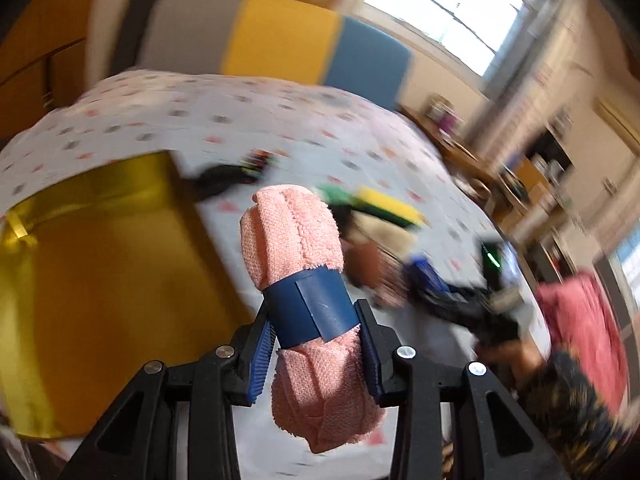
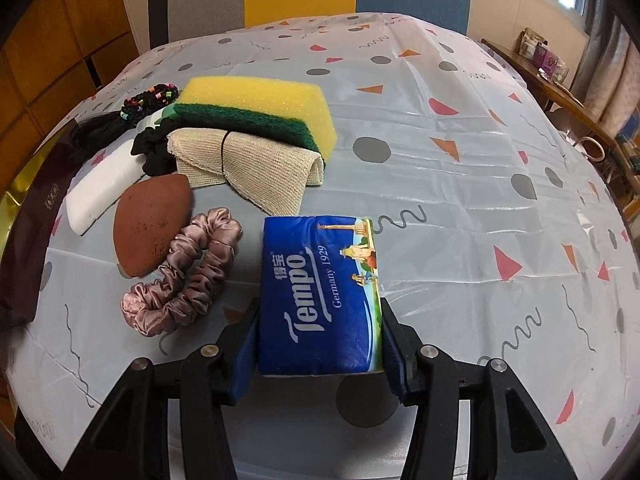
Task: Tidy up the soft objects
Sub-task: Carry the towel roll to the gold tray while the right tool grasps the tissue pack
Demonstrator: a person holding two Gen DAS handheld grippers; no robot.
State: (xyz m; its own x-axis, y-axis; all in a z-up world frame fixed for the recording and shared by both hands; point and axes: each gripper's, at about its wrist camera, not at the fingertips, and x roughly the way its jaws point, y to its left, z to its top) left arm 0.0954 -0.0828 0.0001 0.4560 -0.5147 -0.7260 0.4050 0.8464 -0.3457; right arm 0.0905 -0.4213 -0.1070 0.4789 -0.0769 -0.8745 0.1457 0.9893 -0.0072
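Left wrist view: the left gripper (image 1: 316, 354) clamps a rolled pink towel (image 1: 298, 248) by its banded middle, the gold box (image 1: 120, 264) lying to its left, likely its destination. The right gripper (image 2: 320, 344) squeezes the tissue pack (image 2: 320, 296) across its sides.

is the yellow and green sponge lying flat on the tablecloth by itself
No, the right wrist view shows the yellow and green sponge propped on the folded beige mesh cloth, not lying alone on the tablecloth.
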